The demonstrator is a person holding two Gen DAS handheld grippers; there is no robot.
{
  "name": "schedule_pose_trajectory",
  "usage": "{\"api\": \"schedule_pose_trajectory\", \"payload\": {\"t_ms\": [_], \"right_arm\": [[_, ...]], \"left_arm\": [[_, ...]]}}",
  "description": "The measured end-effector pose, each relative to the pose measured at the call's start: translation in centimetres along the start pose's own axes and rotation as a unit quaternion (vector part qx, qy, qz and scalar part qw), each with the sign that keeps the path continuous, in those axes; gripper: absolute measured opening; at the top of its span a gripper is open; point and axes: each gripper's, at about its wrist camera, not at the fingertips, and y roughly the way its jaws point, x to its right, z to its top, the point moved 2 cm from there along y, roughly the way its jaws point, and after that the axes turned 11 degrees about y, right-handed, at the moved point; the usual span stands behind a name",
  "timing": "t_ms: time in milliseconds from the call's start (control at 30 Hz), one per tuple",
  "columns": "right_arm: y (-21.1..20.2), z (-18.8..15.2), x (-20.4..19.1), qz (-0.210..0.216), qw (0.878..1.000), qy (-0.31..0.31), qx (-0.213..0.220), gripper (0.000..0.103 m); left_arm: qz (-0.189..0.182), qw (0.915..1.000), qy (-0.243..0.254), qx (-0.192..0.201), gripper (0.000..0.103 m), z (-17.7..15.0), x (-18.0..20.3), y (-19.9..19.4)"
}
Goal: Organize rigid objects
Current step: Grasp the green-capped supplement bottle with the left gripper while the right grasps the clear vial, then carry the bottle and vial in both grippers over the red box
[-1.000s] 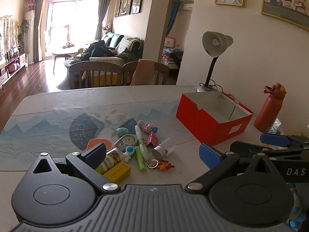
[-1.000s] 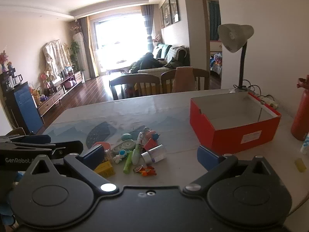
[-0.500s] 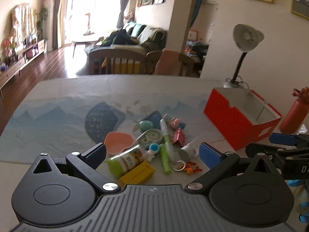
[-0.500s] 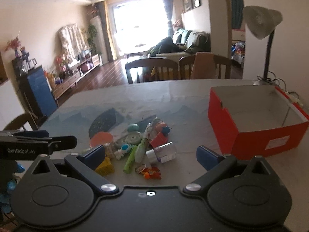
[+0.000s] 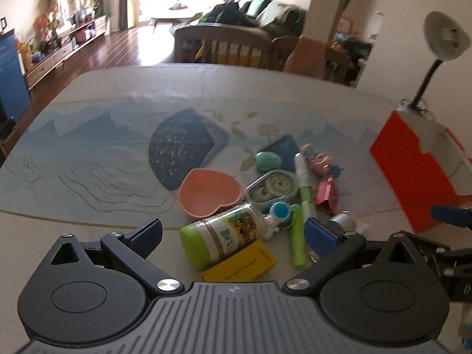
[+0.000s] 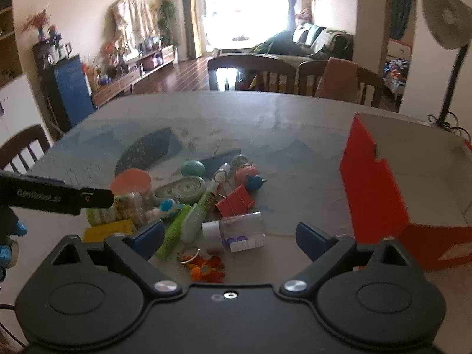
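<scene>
Hovering spread and empty, the left gripper (image 5: 233, 233) frames the green-lidded jar (image 5: 221, 237); the right gripper (image 6: 230, 233), wide, jaws closing on nothing, faces the silver tube (image 6: 236, 231). Nothing is sorted: the colourful pile lies mid-table, the red box (image 6: 380, 188) at right looks bare.

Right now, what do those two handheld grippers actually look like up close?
Both match: the left gripper and the right gripper each have a black body with two round discs, silver pivot screws and angled black arms ending in blue pads. The left gripper has a ribbed grey plate, and white "GenRobot" lettering on its side shows in the right view.
</scene>
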Motion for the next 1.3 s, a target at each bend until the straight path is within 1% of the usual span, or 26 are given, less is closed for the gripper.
{"api": "schedule_pose_trajectory", "payload": {"t_ms": [200, 367, 433, 567, 600, 767, 800, 867, 933, 967, 1167, 1300], "right_arm": [[3.2, 0.3, 0.6, 0.004, 0.999, -0.026, -0.027, 0.094], [5.4, 0.3, 0.8, 0.007, 0.998, -0.037, -0.046, 0.094], [6.1, 0.3, 0.8, 0.006, 0.998, -0.039, -0.052, 0.094], [7.0, 0.1, 0.6, 0.010, 0.997, -0.045, -0.064, 0.091], [7.2, 0.0, 0.5, 0.011, 0.997, -0.046, -0.067, 0.090], [7.8, -0.5, 0.3, 0.005, 0.996, -0.045, -0.080, 0.080], [7.8, -0.6, 0.2, 0.003, 0.996, -0.046, -0.080, 0.079], [7.9, -0.7, 0.1, -0.001, 0.996, -0.047, -0.081, 0.076], [8.0, -0.7, 0.2, -0.003, 0.996, -0.043, -0.083, 0.071], [8.0, -0.6, 0.1, -0.003, 0.996, -0.041, -0.084, 0.068], [7.6, -0.5, 0.2, -0.015, 0.997, -0.030, -0.075, 0.067], [6.5, -0.3, 0.1, -0.017, 0.998, -0.021, -0.065, 0.067]], "left_arm": [[0.030, 0.9980, -0.041, -0.038, 0.103, 0.6, 0.1, 3.3], [0.065, 0.9926, -0.078, -0.066, 0.103, 0.7, -0.3, 5.5], [0.078, 0.9905, -0.087, -0.074, 0.103, 0.6, -0.4, 6.0], [0.086, 0.9877, -0.102, -0.081, 0.103, 0.5, -0.4, 6.7], [0.088, 0.9869, -0.106, -0.084, 0.102, 0.4, -0.4, 6.8], [0.087, 0.9826, -0.134, -0.096, 0.102, -0.1, -0.5, 7.3], [0.086, 0.9821, -0.137, -0.095, 0.102, -0.1, -0.6, 7.3], [0.082, 0.9822, -0.142, -0.092, 0.097, -0.1, -0.6, 7.3], [0.077, 0.9824, -0.143, -0.092, 0.088, 0.0, -0.6, 7.3], [0.078, 0.9824, -0.142, -0.092, 0.088, 0.0, -0.6, 7.3], [0.076, 0.9832, -0.139, -0.090, 0.088, -0.2, -0.8, 7.1], [0.072, 0.9843, -0.136, -0.086, 0.088, -0.5, -1.0, 6.6]]}}
